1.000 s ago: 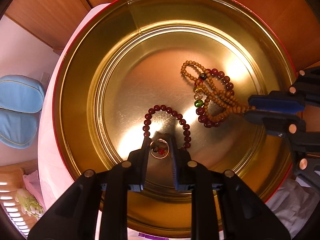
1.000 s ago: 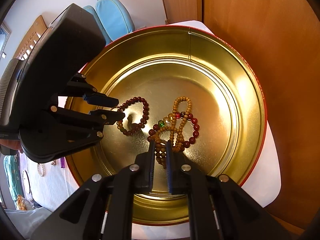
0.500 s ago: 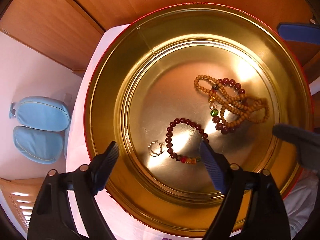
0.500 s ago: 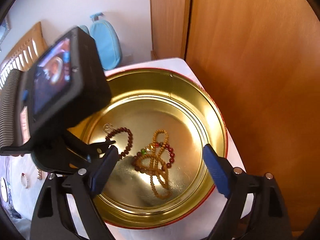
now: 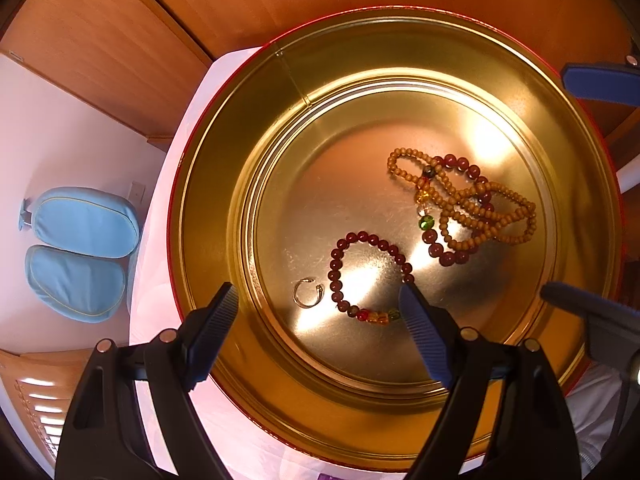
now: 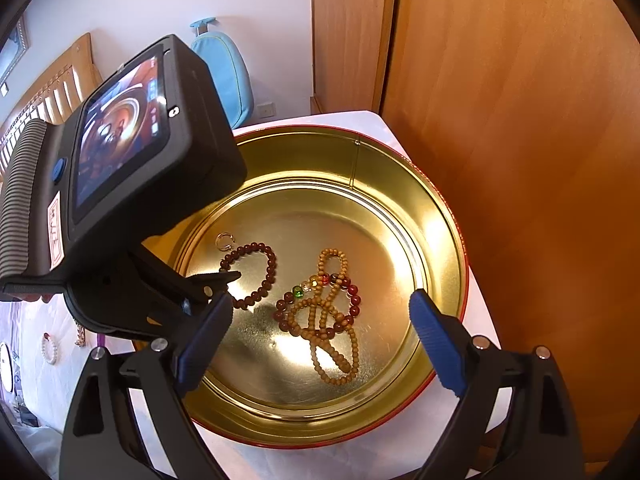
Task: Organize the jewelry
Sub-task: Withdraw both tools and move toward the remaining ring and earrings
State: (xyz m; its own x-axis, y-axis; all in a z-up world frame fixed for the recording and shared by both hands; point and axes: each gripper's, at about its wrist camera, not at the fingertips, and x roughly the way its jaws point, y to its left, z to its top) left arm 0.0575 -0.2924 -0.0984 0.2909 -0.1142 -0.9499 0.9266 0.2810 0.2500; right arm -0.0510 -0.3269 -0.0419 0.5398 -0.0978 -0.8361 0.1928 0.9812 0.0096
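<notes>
ring [image 5: 306, 291] beside tin [image 5: 208, 184] wall: tiny, stiff, slippery, pinch its band | bead strings limp | left gripper [image 5: 320, 320], right gripper [image 6: 320, 336] jaws released, empty

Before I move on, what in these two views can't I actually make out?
- Items on the white cloth, right wrist view: too small, partly behind the left gripper.
- Dark red bracelet, left wrist view: one end is behind a finger.
- Tan bead strand: tangled with the mixed bracelet; the overlap order is unclear.
</notes>
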